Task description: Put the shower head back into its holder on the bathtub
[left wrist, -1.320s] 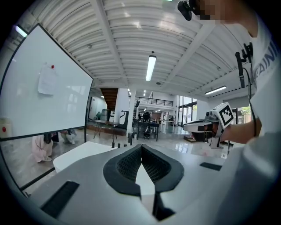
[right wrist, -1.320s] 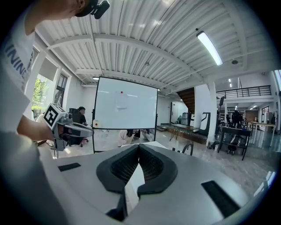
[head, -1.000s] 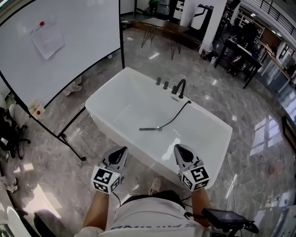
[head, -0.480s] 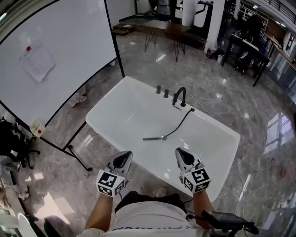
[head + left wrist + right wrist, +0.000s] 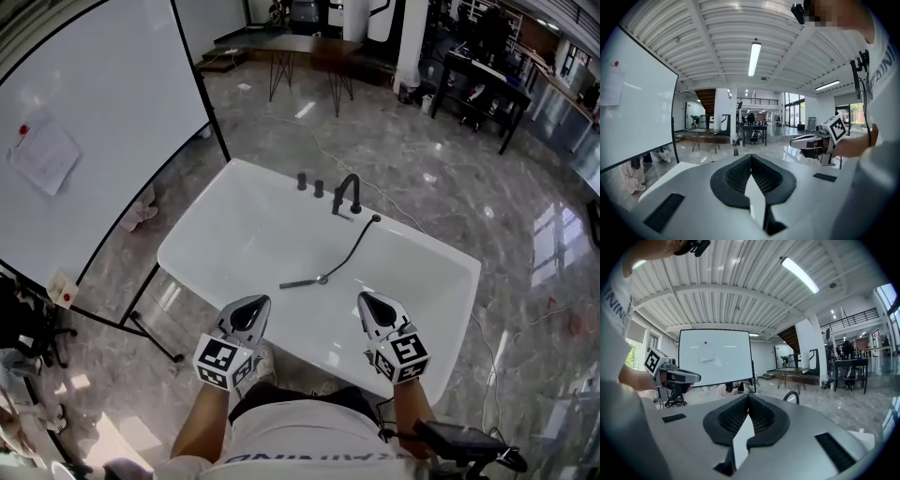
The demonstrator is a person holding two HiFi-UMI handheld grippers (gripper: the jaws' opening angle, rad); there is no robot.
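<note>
Shower head (image 5: pixel 298 282): laid in bathtub (image 5: pixel 234 225), hose (image 5: pixel 353 247) attached.
L gripper (image 5: pixel 249 307): clenched, empty.
R gripper (image 5: pixel 370 302): clenched, empty.

The left forearm (image 5: pixel 200 427) and right forearm (image 5: pixel 412 410) reach forward side by side, well apart. The left gripper (image 5: pixel 254 304) and right gripper (image 5: pixel 367 300) point ahead, tipped slightly downward (marker cubes nearest the wrists). Each gripper's fingers (image 5: pixel 736 176) are pressed together, with nothing between them.
</note>
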